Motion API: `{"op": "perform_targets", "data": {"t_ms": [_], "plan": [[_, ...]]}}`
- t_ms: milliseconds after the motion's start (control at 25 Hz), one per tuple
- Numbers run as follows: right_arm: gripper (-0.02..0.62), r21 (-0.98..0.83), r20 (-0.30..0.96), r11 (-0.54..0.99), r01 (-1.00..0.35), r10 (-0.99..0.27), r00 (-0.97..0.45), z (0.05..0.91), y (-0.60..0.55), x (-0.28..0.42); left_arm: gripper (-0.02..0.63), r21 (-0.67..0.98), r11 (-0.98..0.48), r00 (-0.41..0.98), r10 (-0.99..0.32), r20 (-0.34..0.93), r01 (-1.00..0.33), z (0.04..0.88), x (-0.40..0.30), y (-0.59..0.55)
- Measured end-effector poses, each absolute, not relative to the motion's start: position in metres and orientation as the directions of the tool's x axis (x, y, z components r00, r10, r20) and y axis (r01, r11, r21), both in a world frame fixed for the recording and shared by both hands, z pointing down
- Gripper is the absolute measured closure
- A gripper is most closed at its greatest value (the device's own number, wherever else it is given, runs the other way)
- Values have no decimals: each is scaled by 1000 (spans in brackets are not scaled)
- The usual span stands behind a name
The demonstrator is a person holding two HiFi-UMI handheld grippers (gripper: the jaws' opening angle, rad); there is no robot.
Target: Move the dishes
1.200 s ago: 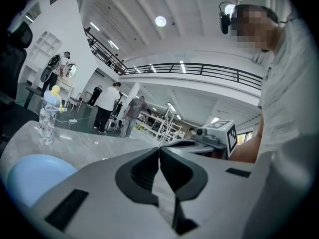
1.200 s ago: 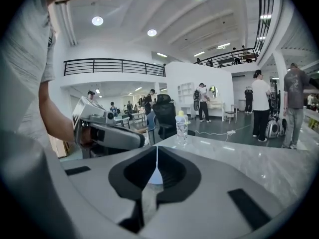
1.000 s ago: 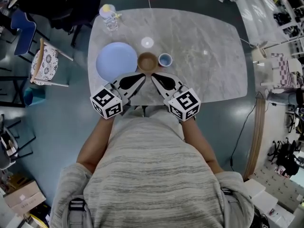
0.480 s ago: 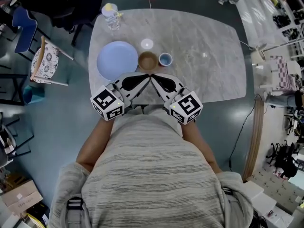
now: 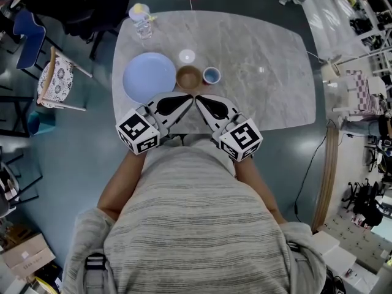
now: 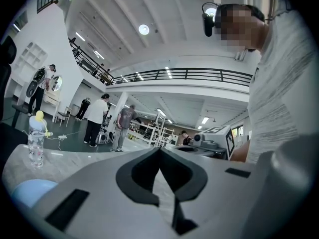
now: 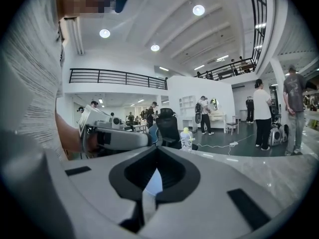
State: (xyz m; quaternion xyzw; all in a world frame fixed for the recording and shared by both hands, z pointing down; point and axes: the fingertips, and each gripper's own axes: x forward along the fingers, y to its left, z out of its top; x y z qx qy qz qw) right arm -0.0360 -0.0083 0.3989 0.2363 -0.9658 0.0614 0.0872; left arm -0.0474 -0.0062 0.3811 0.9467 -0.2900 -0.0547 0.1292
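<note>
On the marble table [image 5: 263, 54] a large pale blue plate [image 5: 149, 77], a brown bowl [image 5: 189, 77] and a small blue cup [image 5: 212, 75] stand in a row, with a small white dish [image 5: 187, 56] behind the bowl. My left gripper [image 5: 188, 98] and right gripper [image 5: 198, 99] hover over the table's near edge just in front of the bowl, tips almost touching each other. Both are shut and hold nothing. In the left gripper view [image 6: 159, 151] the plate [image 6: 29, 193] lies low at the left. In the right gripper view [image 7: 157, 149] the plate's blue [image 7: 154, 180] shows through the jaw opening.
A clear bottle with a yellow top [image 5: 140, 18] stands at the table's far left corner, also in the gripper views as the bottle [image 6: 36, 139] and the bottle [image 7: 186, 138]. Chairs [image 5: 58, 81] stand left of the table. People stand in the hall behind.
The two grippers' tips have drawn slightly closer together. The dishes have not moved.
</note>
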Motion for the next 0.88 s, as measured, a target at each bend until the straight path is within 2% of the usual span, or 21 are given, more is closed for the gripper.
{"op": "perform_targets", "data": {"t_ms": [880], "plan": [[578,-67,152,897,-438,-424,-893,380,-3,-43,584,264,-794,820,-572,-21,-547,379,-48,-2]]}}
